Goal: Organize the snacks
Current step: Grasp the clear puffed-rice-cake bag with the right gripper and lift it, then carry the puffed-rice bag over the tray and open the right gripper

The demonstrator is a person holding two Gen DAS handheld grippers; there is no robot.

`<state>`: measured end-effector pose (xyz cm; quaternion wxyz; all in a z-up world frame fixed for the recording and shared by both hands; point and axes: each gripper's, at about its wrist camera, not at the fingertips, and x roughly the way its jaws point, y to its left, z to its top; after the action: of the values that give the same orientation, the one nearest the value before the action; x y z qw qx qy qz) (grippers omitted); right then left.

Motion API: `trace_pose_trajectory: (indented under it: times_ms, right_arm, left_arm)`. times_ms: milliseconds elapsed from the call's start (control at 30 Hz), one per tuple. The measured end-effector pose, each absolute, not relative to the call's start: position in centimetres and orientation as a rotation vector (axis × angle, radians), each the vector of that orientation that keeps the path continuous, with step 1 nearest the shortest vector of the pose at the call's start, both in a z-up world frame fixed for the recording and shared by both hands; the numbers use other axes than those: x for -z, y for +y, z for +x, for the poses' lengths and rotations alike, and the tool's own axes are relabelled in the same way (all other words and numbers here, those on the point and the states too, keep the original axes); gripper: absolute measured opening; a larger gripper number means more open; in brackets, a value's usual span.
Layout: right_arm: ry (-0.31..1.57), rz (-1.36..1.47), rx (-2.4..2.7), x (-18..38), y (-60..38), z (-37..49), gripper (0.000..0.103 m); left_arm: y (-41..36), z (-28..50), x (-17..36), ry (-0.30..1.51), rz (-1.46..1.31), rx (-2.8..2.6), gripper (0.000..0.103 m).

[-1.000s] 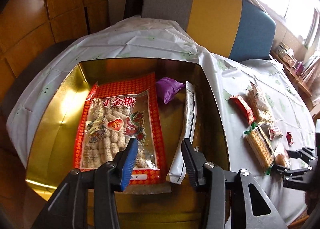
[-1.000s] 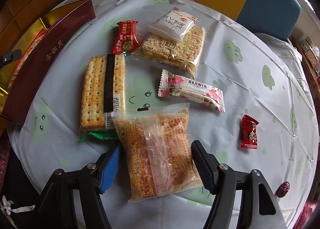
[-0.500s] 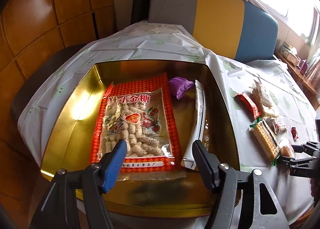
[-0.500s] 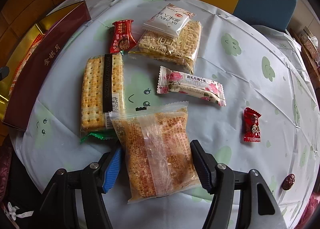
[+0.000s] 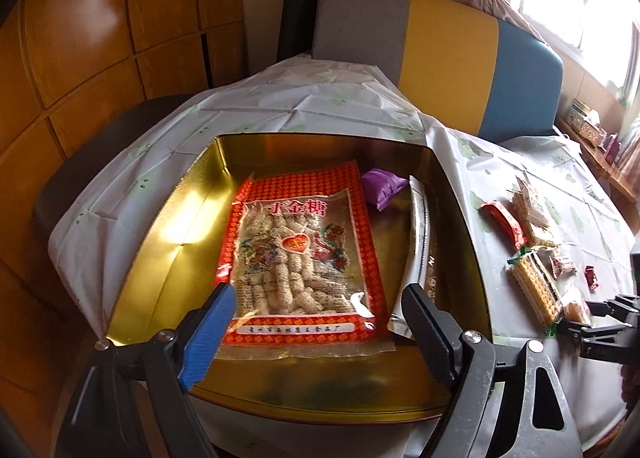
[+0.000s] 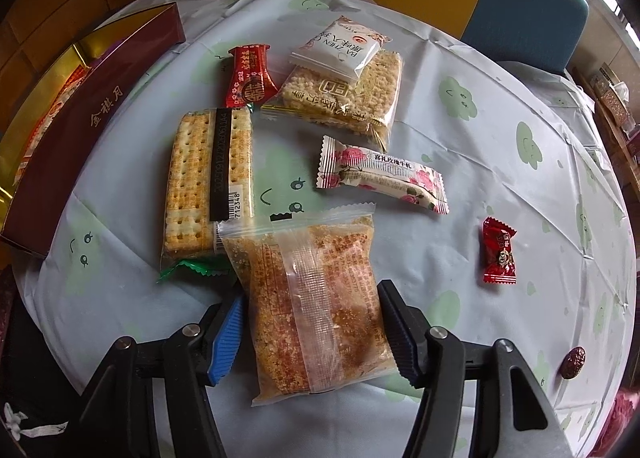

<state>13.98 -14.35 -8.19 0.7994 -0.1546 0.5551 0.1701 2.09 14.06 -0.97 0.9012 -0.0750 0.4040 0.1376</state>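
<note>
My left gripper (image 5: 318, 310) hovers over the near end of a gold tin (image 5: 160, 258), its jaws opening wide with nothing between them. In the tin lie a big red bag of puffed candy (image 5: 304, 250), a purple packet (image 5: 382, 188) and a white packet (image 5: 418, 242) on edge against the right wall. My right gripper (image 6: 312, 306) points down at an orange crispy-snack packet (image 6: 316, 298) lying flat on the table. Its jaws are closing, the pads at the packet's two sides, and the packet is not visibly squeezed.
Beyond the packet lie a cracker pack (image 6: 208, 182), a red candy bar (image 6: 250, 76), a white packet (image 6: 340, 46) on a rice-crisp pack (image 6: 352, 106), a rose nougat bar (image 6: 380, 174), a small red candy (image 6: 498, 252) and a date (image 6: 574, 360). The tin's maroon side (image 6: 80, 130) is at left.
My left gripper has drawn back and up from the tin while its jaws spread wide. The right gripper stayed in place and its jaws narrowed slightly around the orange packet.
</note>
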Motion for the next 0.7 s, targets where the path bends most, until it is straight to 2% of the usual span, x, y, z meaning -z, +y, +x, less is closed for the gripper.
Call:
trace_pose_trajectory:
  times_ms: [333,700]
  right_arm:
    - [1.260,-0.307,-0.310,7.6,-13.8,11.8,0.062]
    - [1.149,-0.154,-0.424,4.1,-10.4,8.4,0.061]
  left_arm:
    - [14.4,1.7,1.3,0.829,-0.140,-0.306,0.088]
    - [15.3,1.3,1.4,0.816,-0.166,-0.323,0.094]
